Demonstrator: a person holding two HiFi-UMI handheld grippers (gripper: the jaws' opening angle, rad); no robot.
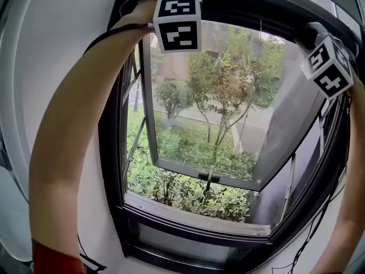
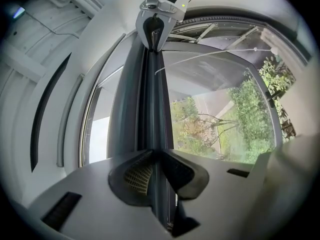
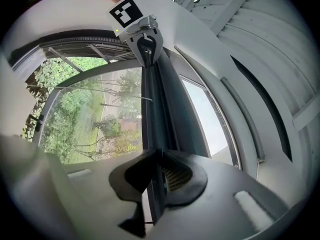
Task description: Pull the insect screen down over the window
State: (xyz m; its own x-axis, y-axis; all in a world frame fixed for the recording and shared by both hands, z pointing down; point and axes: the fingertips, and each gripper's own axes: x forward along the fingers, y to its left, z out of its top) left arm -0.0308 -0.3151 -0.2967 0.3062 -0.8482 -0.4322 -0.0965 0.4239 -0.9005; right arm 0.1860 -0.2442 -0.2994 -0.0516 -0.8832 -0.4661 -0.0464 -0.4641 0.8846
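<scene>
The window [image 1: 112, 153] fills my head view, its dark frame running round an outward-swung sash [image 1: 149, 124], with shrubs and a path beyond. No mesh covers the opening, so I judge the insect screen is rolled up in the head of the frame and the pull has not begun. Both arms reach up to the top of the frame, the left arm [image 1: 63, 141] sweeping across the near left. What I have hold of is the pull bar [image 2: 150, 99], a slim, dark, smooth-faced rail lying along the top edge of the window, high above the sill [image 1: 194, 213]. It runs straight from one claw to the other. The left gripper [image 2: 156, 173] is clamped on the bar toward its left end, pads against both faces, and the right gripper [image 3: 156, 176] is closed on it the same way toward the right end. My worry is an uneven pull: if one hand leads, the bar could tilt and bind in the side tracks. The rail looks narrow and slick, so it could also slide out from the ribbed pads [image 2: 136, 178], and a sprung screen would likely snap back up. The cable [image 1: 105, 36] trailing across my left arm could snag as well.
</scene>
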